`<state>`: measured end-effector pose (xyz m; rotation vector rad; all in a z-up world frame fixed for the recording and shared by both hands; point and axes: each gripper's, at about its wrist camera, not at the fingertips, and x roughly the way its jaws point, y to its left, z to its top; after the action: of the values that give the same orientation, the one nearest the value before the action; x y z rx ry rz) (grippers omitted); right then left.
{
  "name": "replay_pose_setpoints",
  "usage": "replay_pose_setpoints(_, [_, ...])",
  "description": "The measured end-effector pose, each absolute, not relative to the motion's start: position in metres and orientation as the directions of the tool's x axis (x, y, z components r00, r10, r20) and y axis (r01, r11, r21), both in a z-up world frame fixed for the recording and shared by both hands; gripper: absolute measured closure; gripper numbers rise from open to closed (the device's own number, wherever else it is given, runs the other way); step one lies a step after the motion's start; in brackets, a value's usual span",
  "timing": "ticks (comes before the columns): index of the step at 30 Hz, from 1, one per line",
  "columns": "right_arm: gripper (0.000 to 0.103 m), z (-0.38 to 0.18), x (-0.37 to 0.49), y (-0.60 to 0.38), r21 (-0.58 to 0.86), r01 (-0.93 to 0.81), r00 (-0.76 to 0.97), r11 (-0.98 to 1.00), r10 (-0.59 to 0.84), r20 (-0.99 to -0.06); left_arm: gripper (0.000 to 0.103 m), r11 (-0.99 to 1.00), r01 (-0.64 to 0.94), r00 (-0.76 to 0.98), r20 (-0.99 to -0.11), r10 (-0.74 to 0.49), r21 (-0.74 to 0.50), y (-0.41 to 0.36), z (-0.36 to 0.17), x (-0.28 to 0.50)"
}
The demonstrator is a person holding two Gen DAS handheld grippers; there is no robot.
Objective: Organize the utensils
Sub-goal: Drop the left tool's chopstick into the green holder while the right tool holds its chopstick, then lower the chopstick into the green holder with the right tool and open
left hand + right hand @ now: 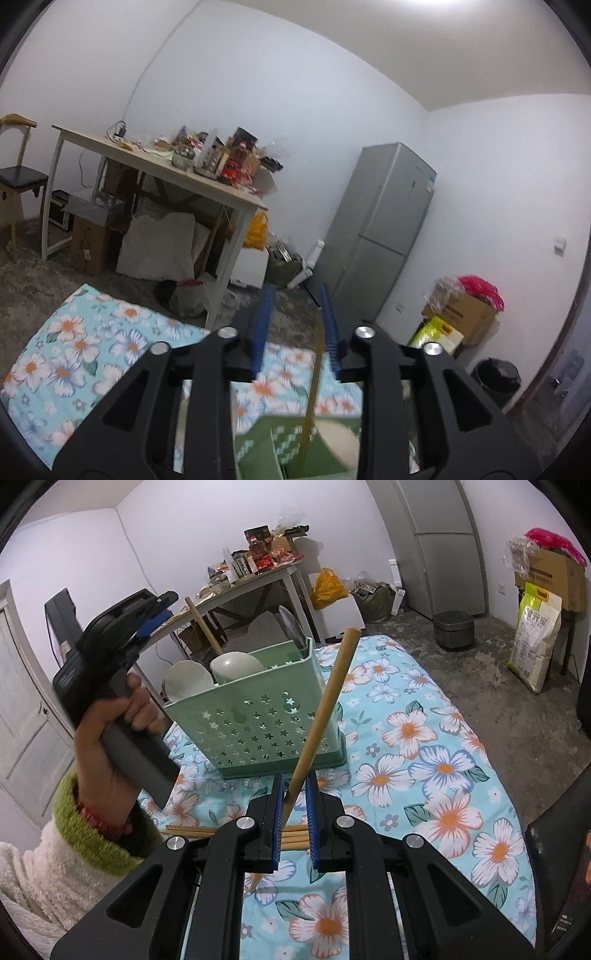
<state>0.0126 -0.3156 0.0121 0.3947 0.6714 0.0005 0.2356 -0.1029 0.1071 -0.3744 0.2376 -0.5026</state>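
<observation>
The right hand-held gripper [294,794] is clamped on a tilted chopstick [325,716] before the green basket [255,720] on the floral cloth [424,757], while the left hand-held gripper [295,306], raised beside the basket, stands apart around another chopstick [314,376].

Cloth [424,738]: light blue, printed with white-and-orange flowers — seen across the lower frame
Basket [258,720]: pale green, pierced with star shapes
Chopstick [321,716]: tan wood
Gripper pads [279,823]: blue, set on black
Sleeve [44,867]: cream fleece — green cuff, lower left
Fridge [376,229]: grey
</observation>
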Motion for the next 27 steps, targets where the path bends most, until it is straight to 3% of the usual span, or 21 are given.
replay_pose_setpoints(2, [0.091, 0.015, 0.011, -0.311, 0.340, 0.117, 0.790, 0.933, 0.120, -0.602, 0.064, 0.808, 0.435, 0.840, -0.143, -0.523, -0.398, -0.096, 0.106, 0.225])
replay_pose_setpoints(11, [0.096, 0.050, 0.007, -0.288, 0.202, 0.026, 0.842, 0.979, 0.087, -0.532, 0.043, 0.805, 0.496, 0.787, -0.224, -0.575, -0.325, -0.060, 0.103, 0.173])
replay_pose_setpoints(27, [0.096, 0.156, 0.045, -0.261, 0.015, -0.177, 0.953, 0.984, 0.175, -0.246, 0.032, 0.870, 0.397, 0.760, -0.427, -0.490, -0.291, 0.009, 0.053, 0.125])
